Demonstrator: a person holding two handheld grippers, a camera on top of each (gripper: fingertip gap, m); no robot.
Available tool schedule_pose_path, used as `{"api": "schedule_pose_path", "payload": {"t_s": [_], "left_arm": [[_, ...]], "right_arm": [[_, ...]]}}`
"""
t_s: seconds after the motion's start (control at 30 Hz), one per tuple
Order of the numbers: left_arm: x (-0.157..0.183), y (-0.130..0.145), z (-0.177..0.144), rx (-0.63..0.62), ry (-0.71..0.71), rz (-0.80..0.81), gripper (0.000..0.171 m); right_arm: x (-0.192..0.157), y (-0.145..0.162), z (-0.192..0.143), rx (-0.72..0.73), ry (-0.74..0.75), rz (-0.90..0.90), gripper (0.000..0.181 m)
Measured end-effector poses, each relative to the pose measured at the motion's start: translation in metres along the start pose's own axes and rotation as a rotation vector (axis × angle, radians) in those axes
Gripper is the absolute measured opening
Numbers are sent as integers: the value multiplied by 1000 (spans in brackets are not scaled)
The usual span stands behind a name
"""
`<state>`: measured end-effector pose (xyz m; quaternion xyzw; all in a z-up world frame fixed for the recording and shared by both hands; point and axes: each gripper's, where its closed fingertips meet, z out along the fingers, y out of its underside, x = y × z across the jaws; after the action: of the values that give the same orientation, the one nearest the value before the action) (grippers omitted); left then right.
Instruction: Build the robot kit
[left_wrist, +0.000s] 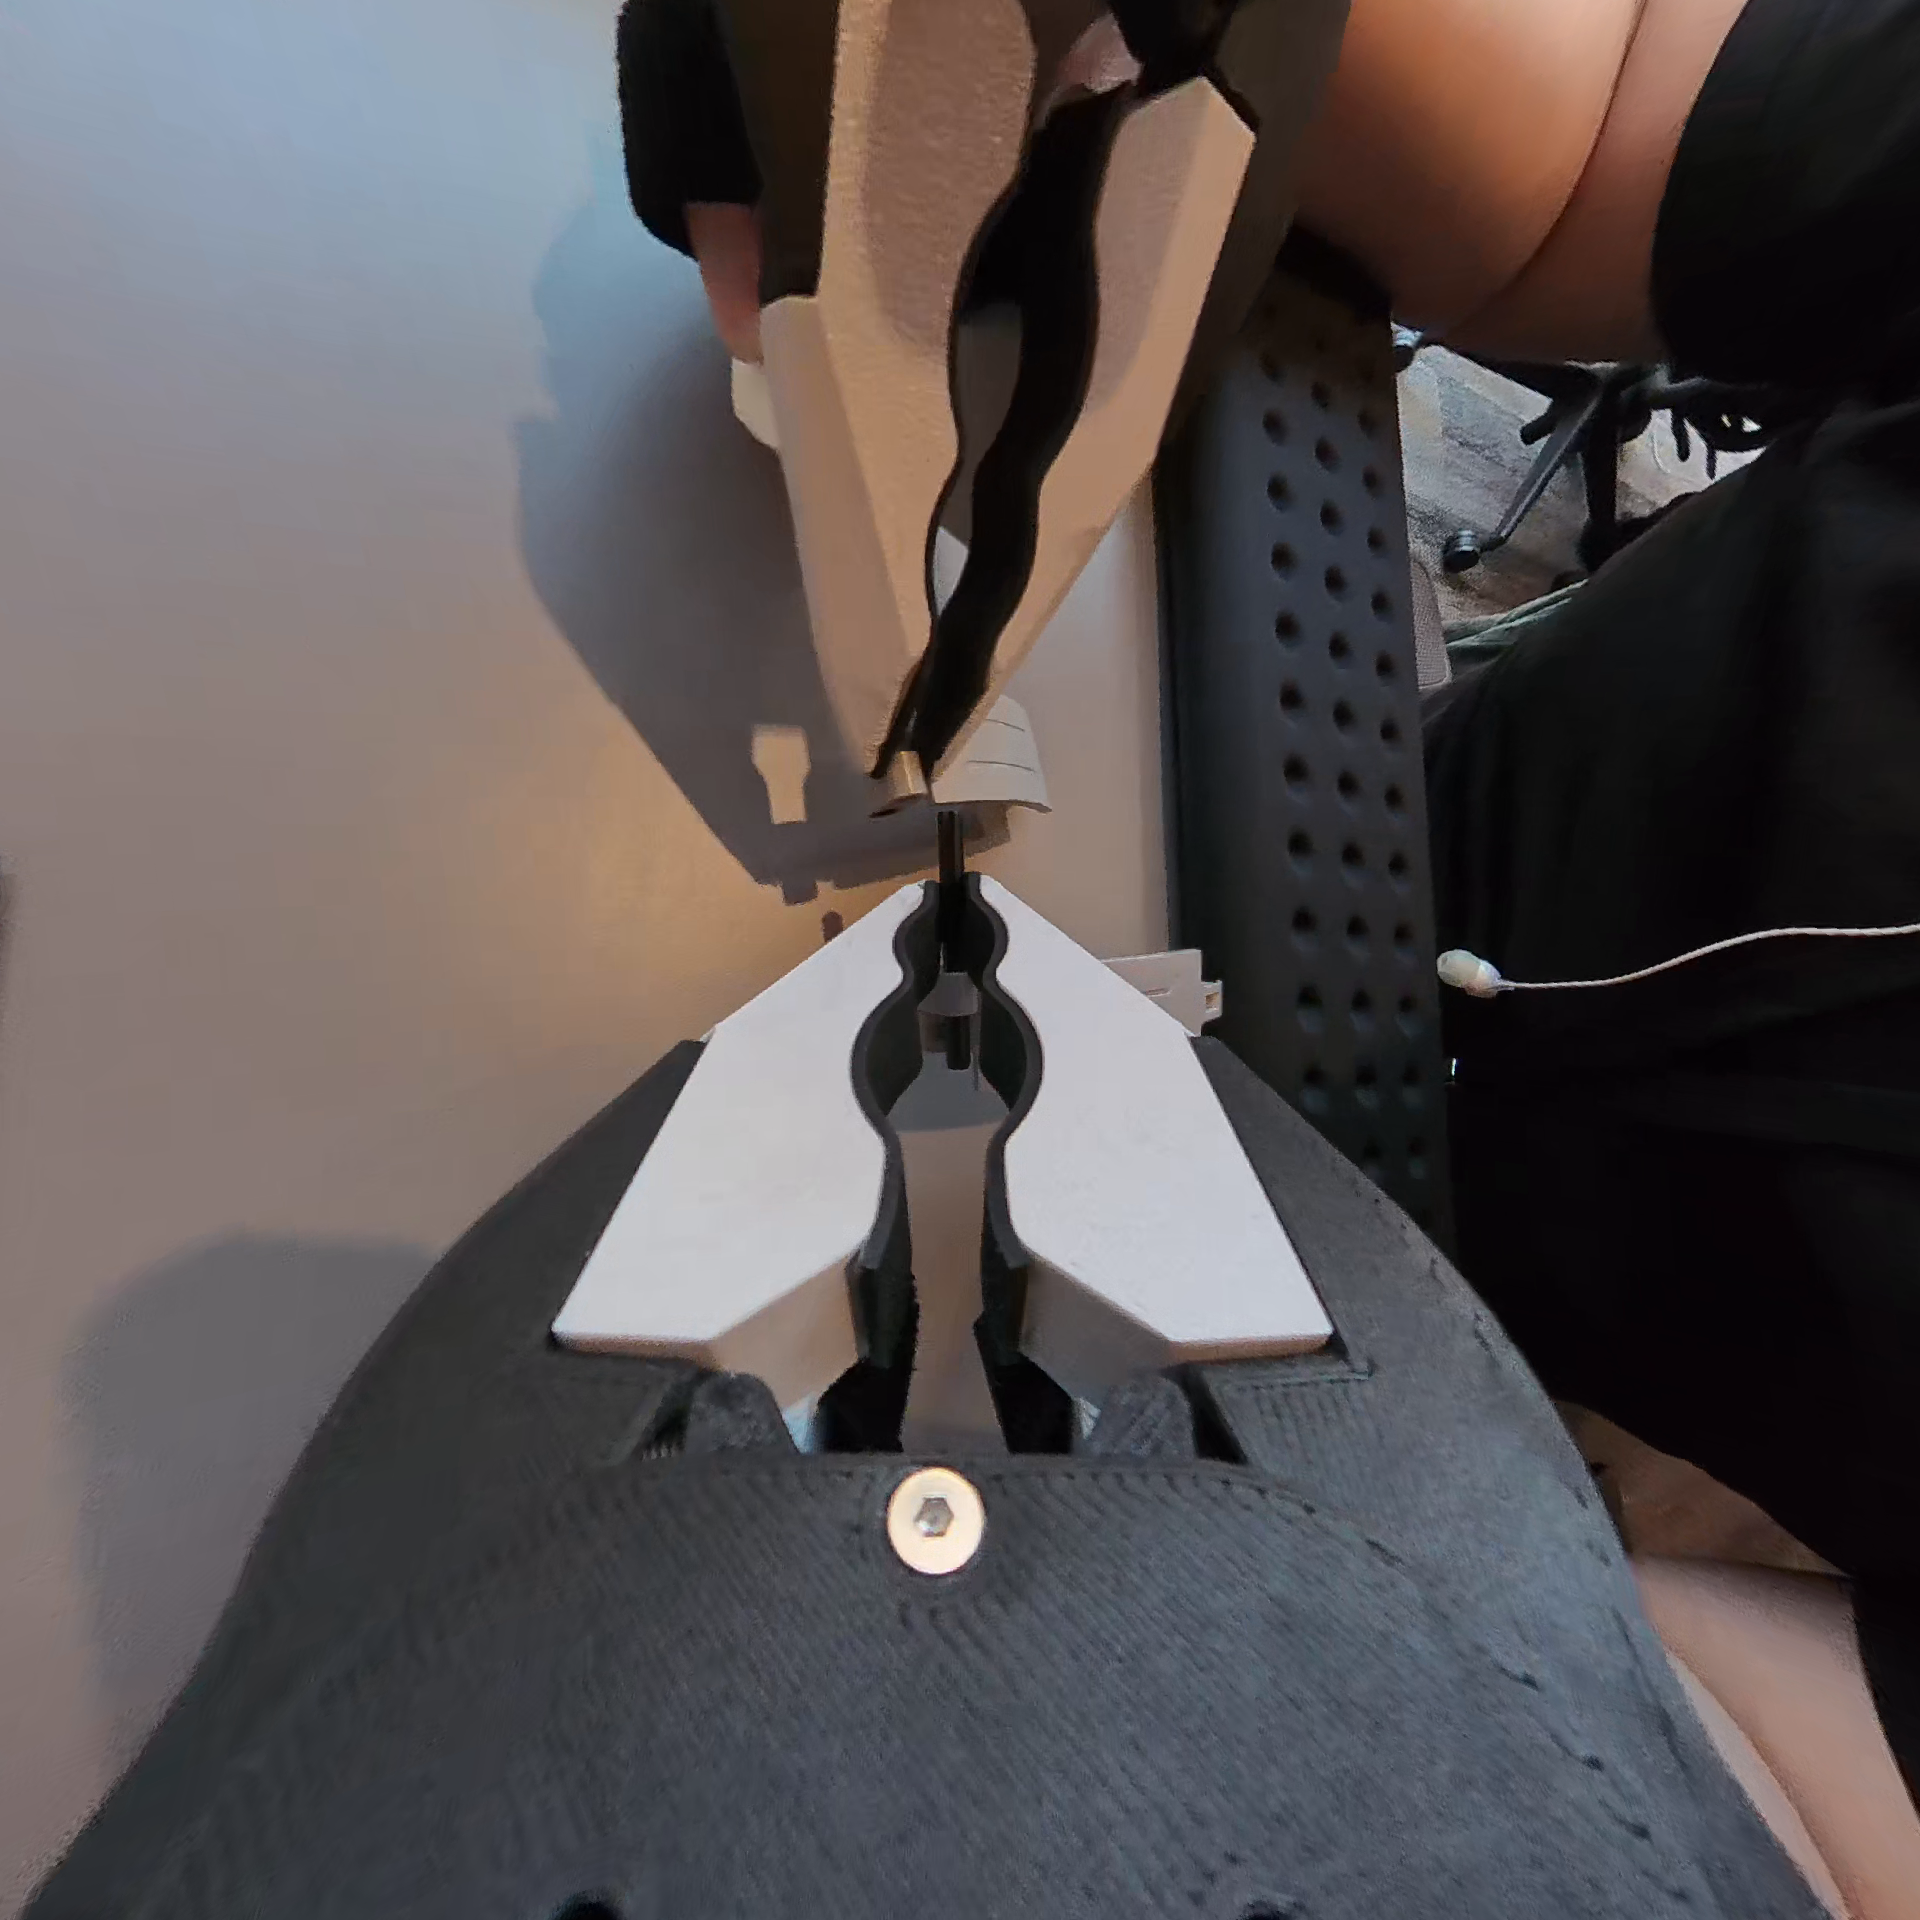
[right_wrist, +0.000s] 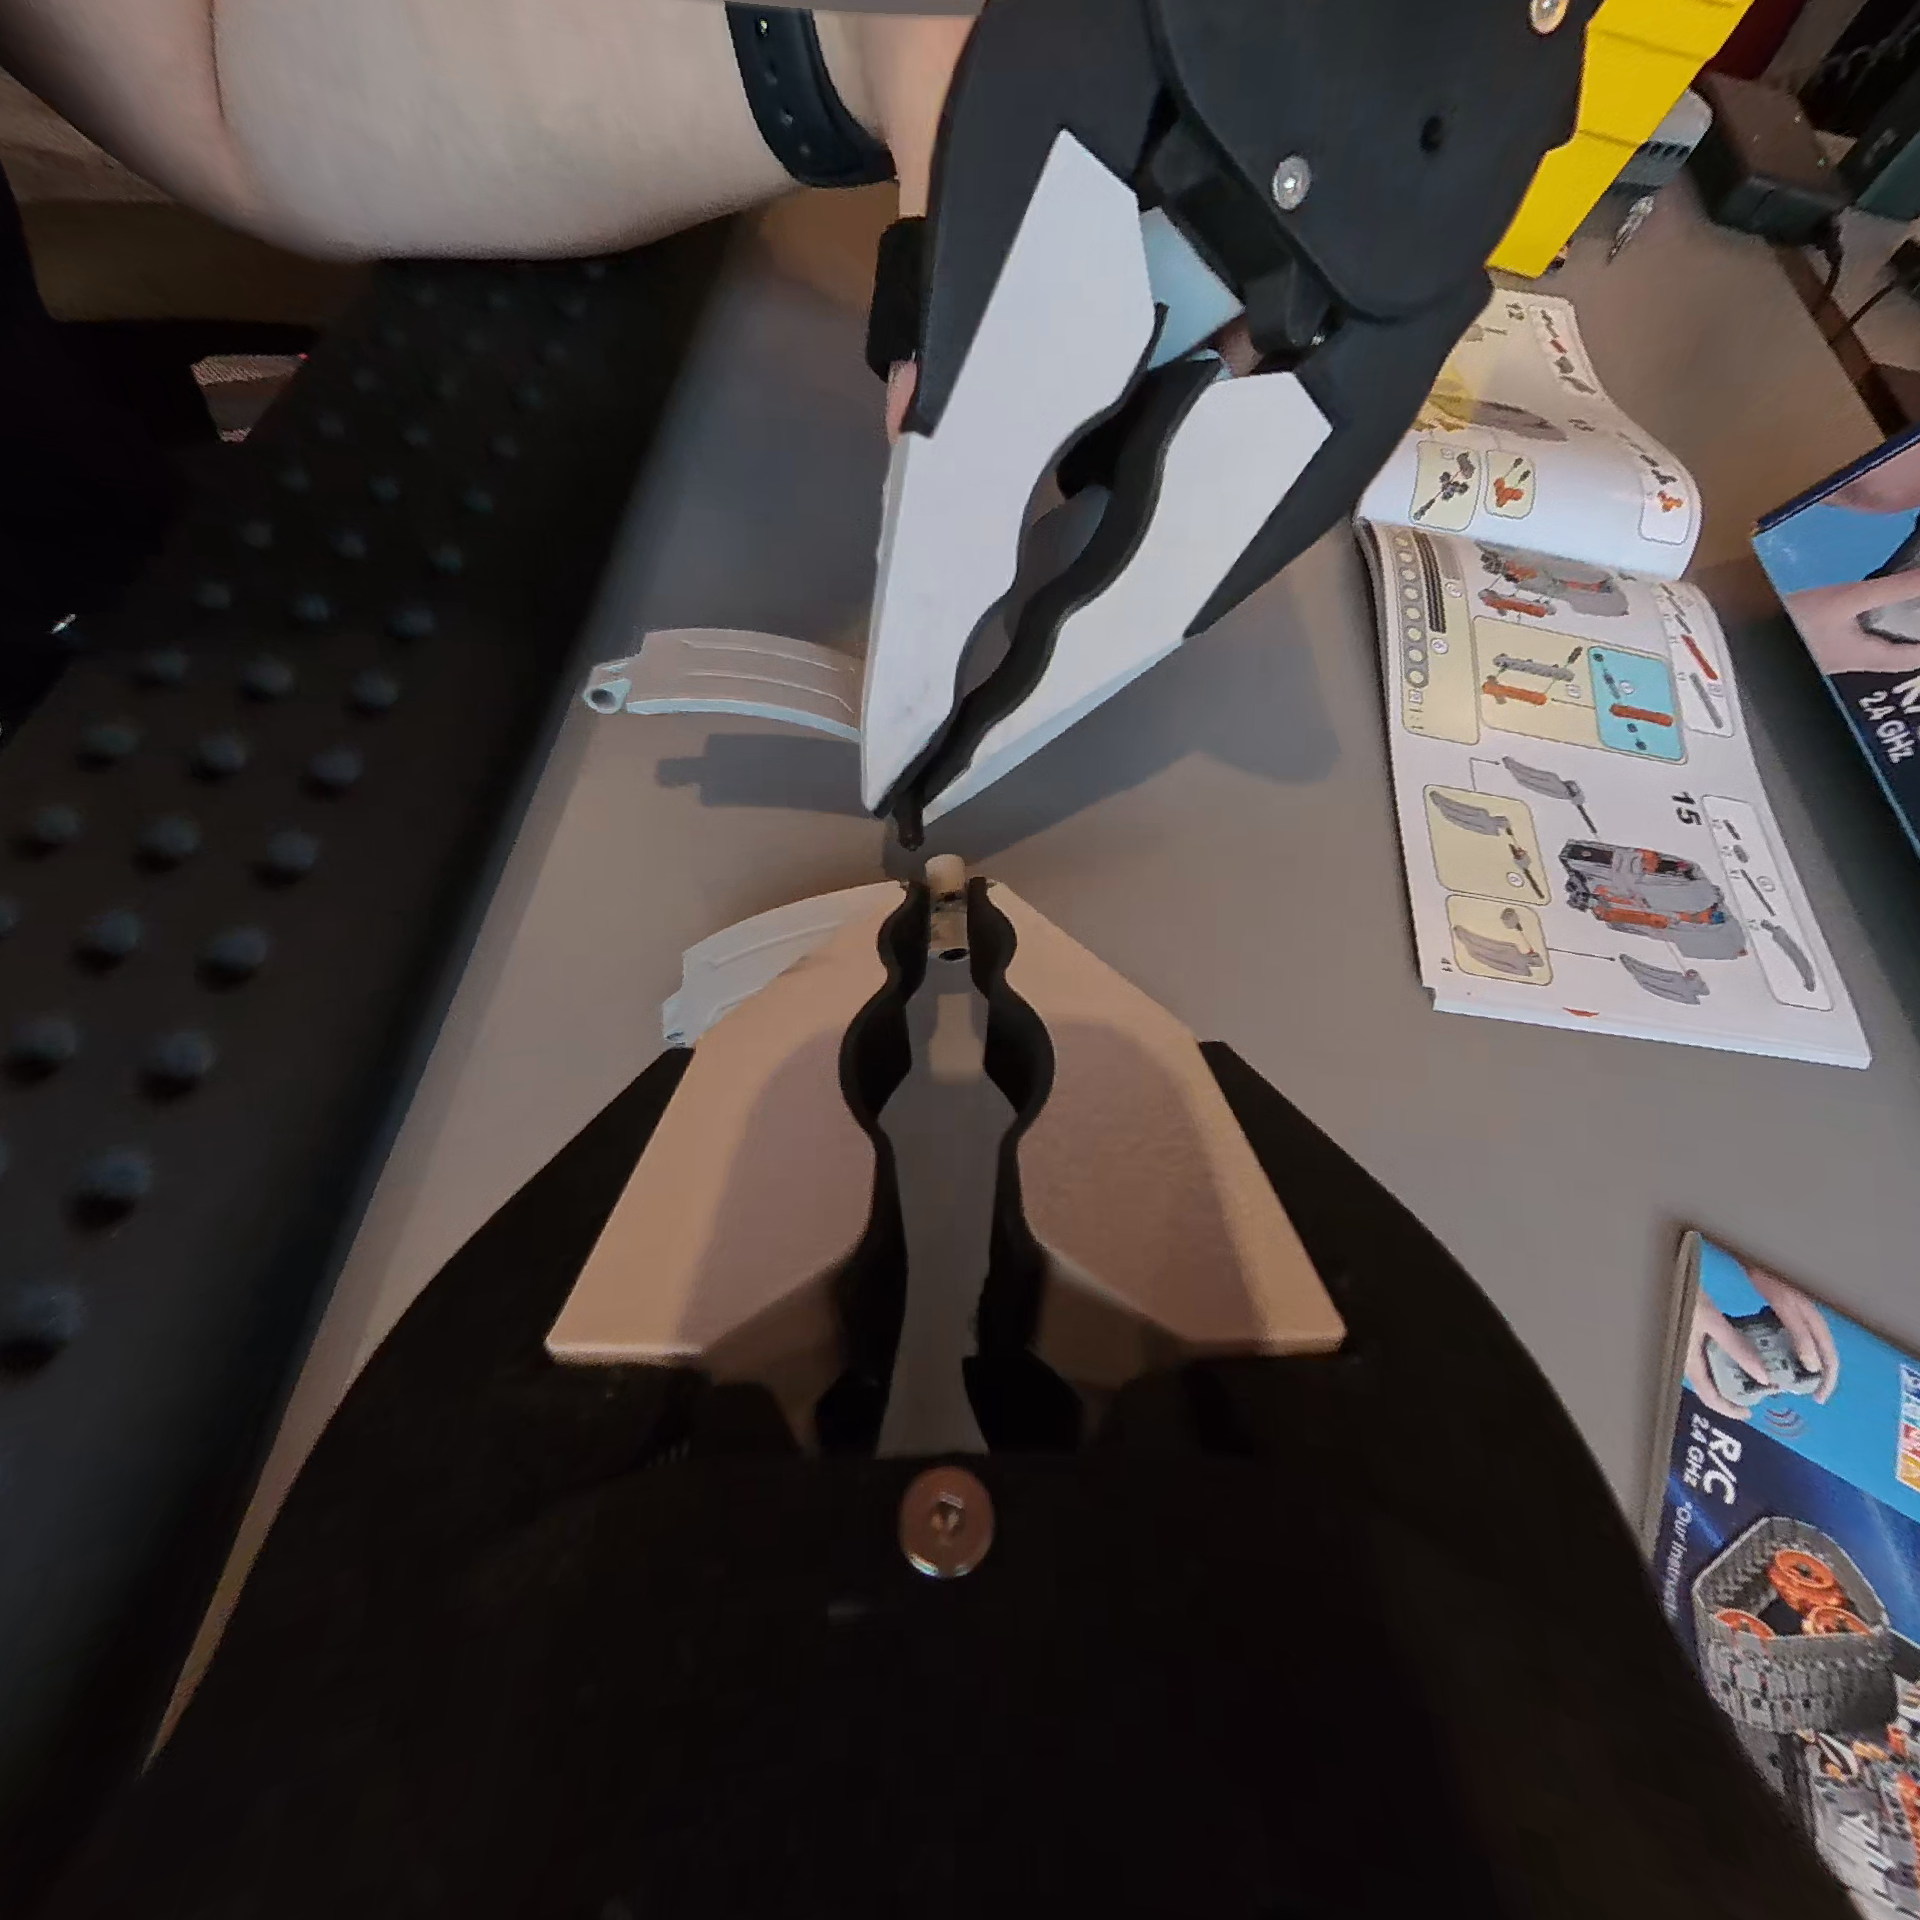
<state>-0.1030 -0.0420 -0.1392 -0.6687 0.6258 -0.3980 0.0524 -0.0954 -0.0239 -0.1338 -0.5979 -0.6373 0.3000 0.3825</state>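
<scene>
Left gripper (left_wrist: 948, 894), seen along its own fingers: the fingers are closing almost fully on a thin black pin (left_wrist: 948, 847), whose end is projecting past the tips. Right gripper (right_wrist: 943, 891), seen along its own fingers: the fingers are pinching a small pale cylindrical connector (right_wrist: 943, 871), narrowly parted around it. The two grippers are meeting tip to tip above the grey bench (right_wrist: 1195, 935), the pin pointing at the connector; the left view shows them touching or nearly so, the right view a slight gap, so contact cannot be told.

A curved grey panel piece (right_wrist: 727, 686) is lying on the bench near its left edge, just beyond the meeting point and partly behind the left gripper's fingers. A second curved grey panel (right_wrist: 727, 961) is showing just left of the right gripper's tips; whether it is joined to the connector cannot be told. An open instruction booklet (right_wrist: 1590, 748) is lying toward the right side of the bench, with a blue printed box (right_wrist: 1787, 1538) at the near right corner. A black perforated panel (right_wrist: 260, 727) is running along the left edge of the bench. A person's forearm (right_wrist: 468, 135) is reaching across the far edge.
</scene>
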Motion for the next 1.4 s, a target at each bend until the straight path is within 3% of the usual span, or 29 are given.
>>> {"api": "schedule_pose_path", "payload": {"t_s": [1.07, 1.4], "left_arm": [[-10, -3, -1, 37, 31, -134, 2], [-4, 6, 3, -34, 54, -92, 1]], "right_arm": [[5, -1, 1, -30, 72, -77, 5], [-6, 1, 8, -96, 40, -106, 5]]}}
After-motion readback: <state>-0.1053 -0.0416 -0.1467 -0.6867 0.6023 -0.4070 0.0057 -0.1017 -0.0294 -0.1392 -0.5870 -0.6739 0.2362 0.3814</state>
